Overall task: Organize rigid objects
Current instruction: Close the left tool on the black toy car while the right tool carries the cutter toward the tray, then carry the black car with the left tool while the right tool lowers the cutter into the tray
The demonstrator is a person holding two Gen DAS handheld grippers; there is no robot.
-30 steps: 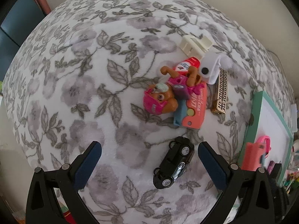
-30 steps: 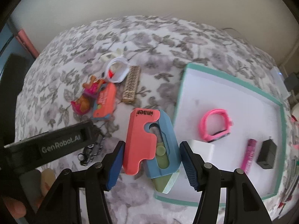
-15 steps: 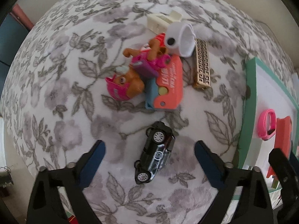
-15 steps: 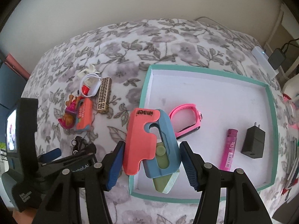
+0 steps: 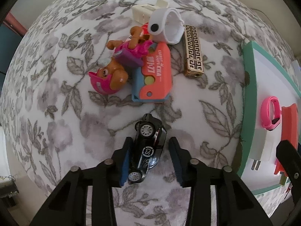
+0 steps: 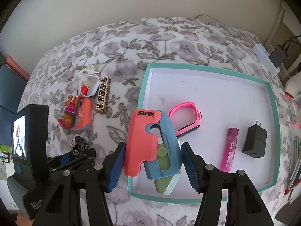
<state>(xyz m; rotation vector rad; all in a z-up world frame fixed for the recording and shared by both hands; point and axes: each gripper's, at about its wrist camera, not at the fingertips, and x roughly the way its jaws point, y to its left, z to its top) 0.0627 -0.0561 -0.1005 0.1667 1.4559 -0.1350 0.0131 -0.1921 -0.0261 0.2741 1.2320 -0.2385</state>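
Left claw (image 5: 148, 162) is closing right now around the small black die-cast toy car (image 5: 147, 146), which lies on its side on the floral-print bedspread (image 5: 56, 98), just off the teal-rimmed white cardboard tray (image 5: 248, 86). One pad looks to be touching the car's flank; the other stands a little off it. The car's long axis runs straight along the claw's line, nose or tail pointing away toward the toy pile, I cannot tell which, so the pads meet its long sides squarely.

Right claw (image 6: 152, 162), clamped on a coral-and-blue plastic retractable toy knife (image 6: 152, 143), hangs over the tray's near left corner. That knife's green tip points back toward the claw, its long axis lying along the fingers.
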